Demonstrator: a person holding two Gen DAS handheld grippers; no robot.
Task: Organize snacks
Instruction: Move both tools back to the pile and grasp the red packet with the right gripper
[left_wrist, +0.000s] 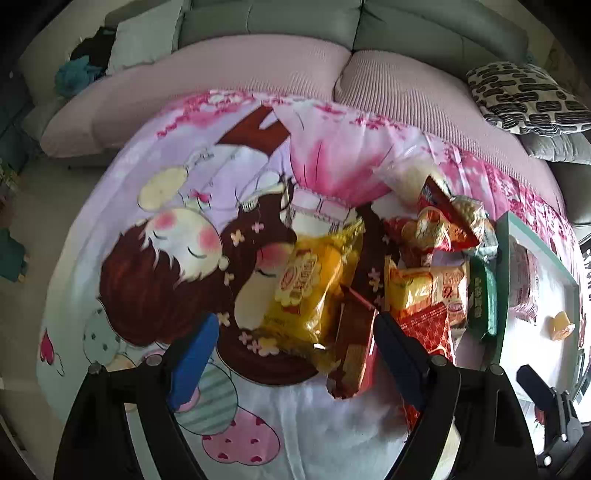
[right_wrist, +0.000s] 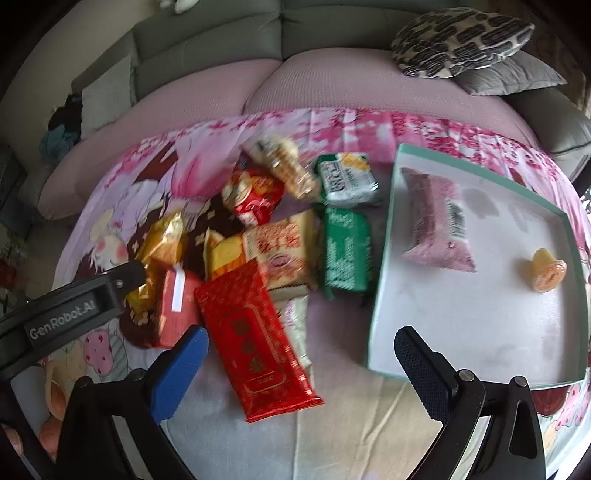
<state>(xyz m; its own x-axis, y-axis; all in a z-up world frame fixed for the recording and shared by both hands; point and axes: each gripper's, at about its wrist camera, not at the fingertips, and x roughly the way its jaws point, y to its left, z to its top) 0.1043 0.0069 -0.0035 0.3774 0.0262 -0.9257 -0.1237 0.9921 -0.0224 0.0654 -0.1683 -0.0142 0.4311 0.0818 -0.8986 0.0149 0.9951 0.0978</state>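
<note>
On the cartoon cloth (right_wrist: 332, 424), most snack packets (right_wrist: 280, 254) lay heaped beside the tray (right_wrist: 480, 325), which held only a pink packet (right_wrist: 436, 221) and a jelly cup (right_wrist: 546, 275); left gripper (left_wrist: 291, 354) and right gripper (right_wrist: 299, 354) both hung wide, empty

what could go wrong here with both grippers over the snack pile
1. The snacks overlap: the long red packet lies on others, so a grab may drag neighbours along.
2. The left gripper and right gripper hover close over one pile and could collide.
3. The soft printed cloth may bunch under the fingers.
</note>
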